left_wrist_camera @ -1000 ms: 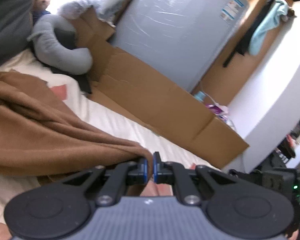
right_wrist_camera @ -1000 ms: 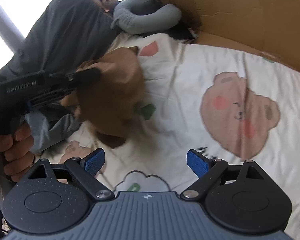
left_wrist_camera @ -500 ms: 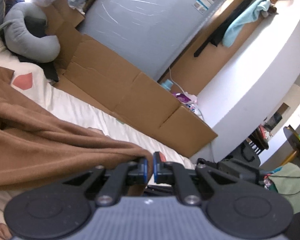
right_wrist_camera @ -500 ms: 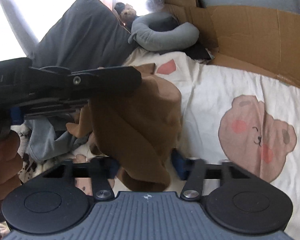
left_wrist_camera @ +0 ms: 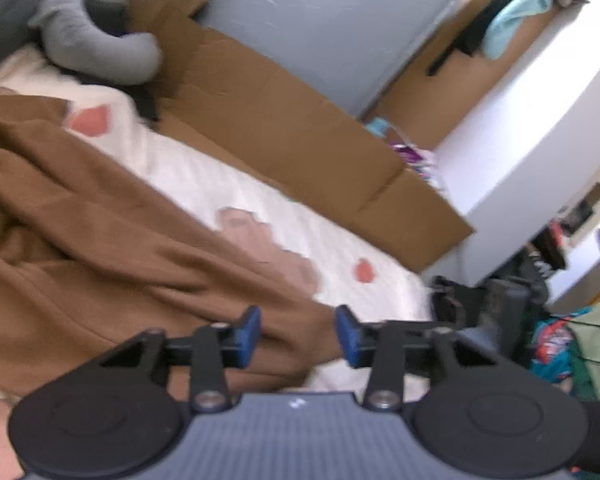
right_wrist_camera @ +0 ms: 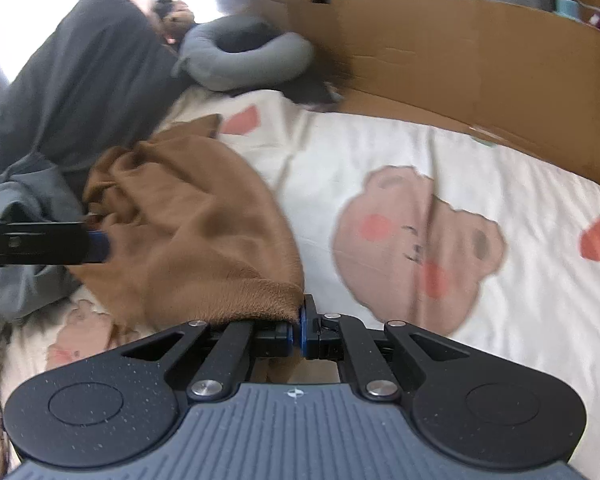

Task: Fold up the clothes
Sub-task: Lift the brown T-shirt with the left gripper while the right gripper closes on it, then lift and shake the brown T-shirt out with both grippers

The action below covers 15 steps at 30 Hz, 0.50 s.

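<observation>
Lying rumpled, brown garment (left_wrist_camera: 112, 240), right gripper (right_wrist_camera: 302, 330) fingers pinching its hem, left gripper (left_wrist_camera: 296, 334) fingers parted.

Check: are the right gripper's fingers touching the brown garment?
Touching. The right wrist view shows the right gripper shut on the brown garment: its fuzzy edge is pinched between the blue fingers, no gap visible.

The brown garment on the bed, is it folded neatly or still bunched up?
Bunched up. The brown garment lies in loose wrinkles on the bear-print sheet, one edge pinched in the shut right claw.
</observation>
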### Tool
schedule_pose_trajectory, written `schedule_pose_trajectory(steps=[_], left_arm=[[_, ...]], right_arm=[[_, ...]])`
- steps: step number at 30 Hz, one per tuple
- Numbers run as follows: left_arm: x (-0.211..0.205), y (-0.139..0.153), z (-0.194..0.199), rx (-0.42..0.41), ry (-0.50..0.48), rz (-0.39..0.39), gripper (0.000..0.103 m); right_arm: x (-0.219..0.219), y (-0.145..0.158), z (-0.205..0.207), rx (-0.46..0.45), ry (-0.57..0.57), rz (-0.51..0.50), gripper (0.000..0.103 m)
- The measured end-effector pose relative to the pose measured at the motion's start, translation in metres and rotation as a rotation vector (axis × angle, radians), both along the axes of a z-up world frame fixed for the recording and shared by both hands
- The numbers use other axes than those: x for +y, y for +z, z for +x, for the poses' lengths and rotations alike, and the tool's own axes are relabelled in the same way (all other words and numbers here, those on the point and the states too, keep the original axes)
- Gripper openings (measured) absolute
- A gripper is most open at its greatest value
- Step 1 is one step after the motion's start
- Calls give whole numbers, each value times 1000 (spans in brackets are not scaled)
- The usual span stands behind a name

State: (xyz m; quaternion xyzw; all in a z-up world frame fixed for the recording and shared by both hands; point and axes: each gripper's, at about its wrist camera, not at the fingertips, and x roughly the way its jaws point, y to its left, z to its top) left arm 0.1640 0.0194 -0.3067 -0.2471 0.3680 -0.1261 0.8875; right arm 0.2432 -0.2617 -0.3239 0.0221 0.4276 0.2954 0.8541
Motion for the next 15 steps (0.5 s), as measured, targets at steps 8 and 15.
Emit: schedule_pose_trajectory(steps=[8, 15], left_arm=[[69, -20, -6, 111, 260, 147, 69], [106, -48, 8, 198, 430, 150, 75]], right_arm=[[-20, -8, -1, 18, -66, -50, 1], [-29, -9, -2, 20, -75, -65, 1]])
